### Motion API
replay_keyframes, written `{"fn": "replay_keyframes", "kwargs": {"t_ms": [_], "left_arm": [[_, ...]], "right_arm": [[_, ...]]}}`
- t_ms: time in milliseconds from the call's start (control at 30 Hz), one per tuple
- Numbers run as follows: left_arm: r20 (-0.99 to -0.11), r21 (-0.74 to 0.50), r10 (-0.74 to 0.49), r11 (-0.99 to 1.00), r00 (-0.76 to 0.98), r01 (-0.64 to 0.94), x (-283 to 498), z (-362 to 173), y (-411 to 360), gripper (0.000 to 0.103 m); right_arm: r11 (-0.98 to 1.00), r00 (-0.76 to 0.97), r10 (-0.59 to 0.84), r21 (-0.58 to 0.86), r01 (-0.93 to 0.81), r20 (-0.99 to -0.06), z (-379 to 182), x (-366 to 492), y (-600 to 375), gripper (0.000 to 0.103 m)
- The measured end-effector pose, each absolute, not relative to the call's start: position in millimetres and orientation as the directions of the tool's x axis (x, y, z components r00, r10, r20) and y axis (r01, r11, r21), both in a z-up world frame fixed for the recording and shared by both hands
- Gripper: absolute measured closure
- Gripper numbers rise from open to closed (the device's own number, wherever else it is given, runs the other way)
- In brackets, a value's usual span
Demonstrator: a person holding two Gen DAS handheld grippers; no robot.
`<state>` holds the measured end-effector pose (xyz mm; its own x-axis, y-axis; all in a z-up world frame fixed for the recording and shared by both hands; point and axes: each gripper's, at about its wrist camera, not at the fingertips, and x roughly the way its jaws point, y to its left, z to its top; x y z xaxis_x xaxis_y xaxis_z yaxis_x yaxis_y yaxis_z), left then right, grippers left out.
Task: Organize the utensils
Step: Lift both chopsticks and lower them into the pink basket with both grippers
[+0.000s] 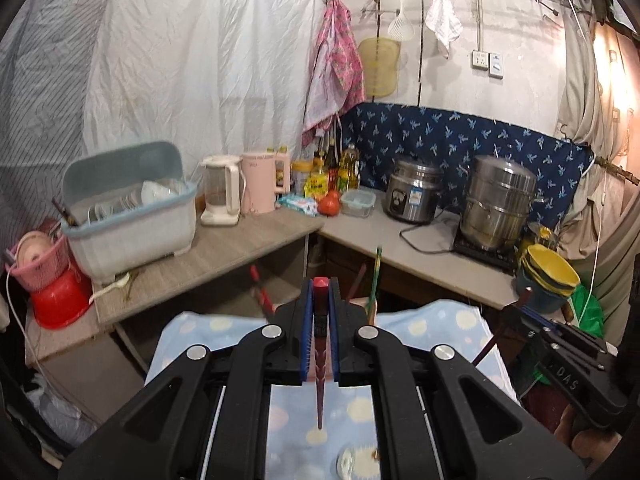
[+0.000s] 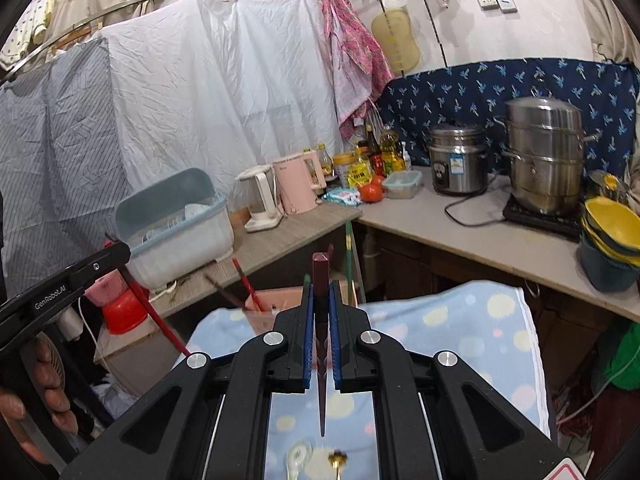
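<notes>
In the left wrist view, the left hand-held gripper (image 1: 320, 308) is clamped narrow on a red chopstick (image 1: 320, 360), whose long axis runs along the fingers: its blunt end pokes out past the fingertips and its thin tip points back toward the camera, above the blue dotted cloth (image 1: 296, 420) on the tabletop. Just beyond the fingertips, slightly to the right, more chopsticks (image 1: 376, 276) stand up from a pink holder (image 1: 370, 308) that is mostly hidden behind the gripper. At the right edge, the right hand-held gripper (image 1: 532, 312) is seen side-on with a dark stick in it. In the right wrist view, the right hand-held gripper (image 2: 320, 304) is likewise closed on a dark brown chopstick (image 2: 320, 340), lying the same way, blunt end forward. The pink holder (image 2: 264, 316) sits ahead and a little left of its fingertips, red chopsticks (image 2: 244, 284) leaning in it. The left hand-held gripper (image 2: 116, 250) shows at far left, its red chopstick (image 2: 156, 316) slanting down. A clear spoon (image 2: 298, 456) and a gold utensil (image 2: 338, 460) lie on the cloth below. Both held sticks look about equally near the holder; each would need tipping upright to drop in.
</notes>
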<state>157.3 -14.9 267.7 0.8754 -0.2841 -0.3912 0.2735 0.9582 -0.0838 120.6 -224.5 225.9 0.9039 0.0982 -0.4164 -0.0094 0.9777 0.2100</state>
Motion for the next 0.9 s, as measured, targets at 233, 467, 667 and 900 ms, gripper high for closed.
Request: {"fn": "replay_keyframes", "kwargs": {"t_ms": [233,467,667,900], "left_arm": [[-0.298,-0.082,-0.288,0.958,0.910,0.276,213,312,-37,0.096],[-0.274,-0.092,-0.283,0.959,0.919,0.268,264,304,-45,0.096],[-0.329,-0.110,-0.268,0.963,0.906,0.245,302,266,-47,0.096],[-0.394,-0.115,-0.255,0.967,0.883,0.228,324,218,-47,0.096]], "right_arm": [[0.985,0.931,0.074,0.172,-0.012,-0.357,261,191,-221,0.096],[0.986,0.931,0.061,0.165,-0.001,-0.360,248,249,-223,0.096],[0.988,0.920,0.060,0.156,0.002,-0.387,221,285,-222,0.096],[0.987,0.891,0.078,0.158,-0.007,-0.447,180,302,-215,0.096]]}}
